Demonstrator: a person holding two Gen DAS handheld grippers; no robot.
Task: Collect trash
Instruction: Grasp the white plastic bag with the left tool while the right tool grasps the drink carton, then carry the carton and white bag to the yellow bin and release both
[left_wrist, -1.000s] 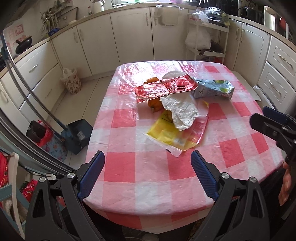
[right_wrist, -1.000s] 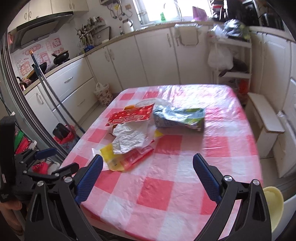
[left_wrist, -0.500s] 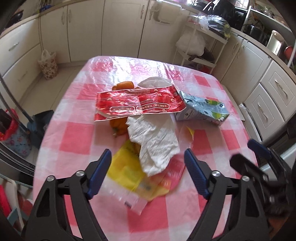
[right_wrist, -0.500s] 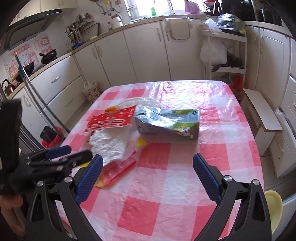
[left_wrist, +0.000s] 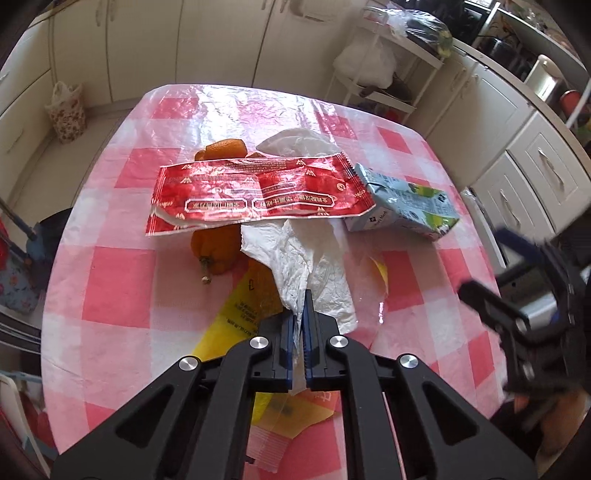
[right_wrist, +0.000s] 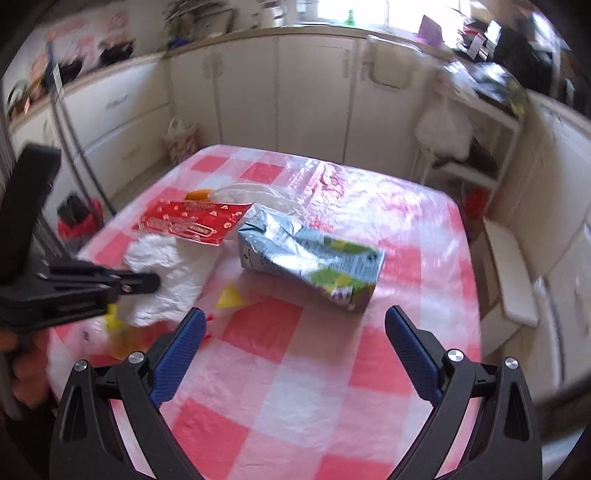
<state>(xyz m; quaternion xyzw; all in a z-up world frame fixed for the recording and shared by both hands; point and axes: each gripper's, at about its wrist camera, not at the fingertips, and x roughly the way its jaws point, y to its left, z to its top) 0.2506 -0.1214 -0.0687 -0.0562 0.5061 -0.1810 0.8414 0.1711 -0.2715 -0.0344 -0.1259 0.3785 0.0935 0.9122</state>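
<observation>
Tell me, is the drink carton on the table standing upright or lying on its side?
Lying on its side. The carton rests lengthwise on the checked tablecloth, dented.

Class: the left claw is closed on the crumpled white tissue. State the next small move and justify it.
Probably lift the left claw straight up a little. It is shut on the near end of the white tissue, whose far end lies under the red wrapper; a slow lift should slide it free without dragging the wrapper along.
</observation>
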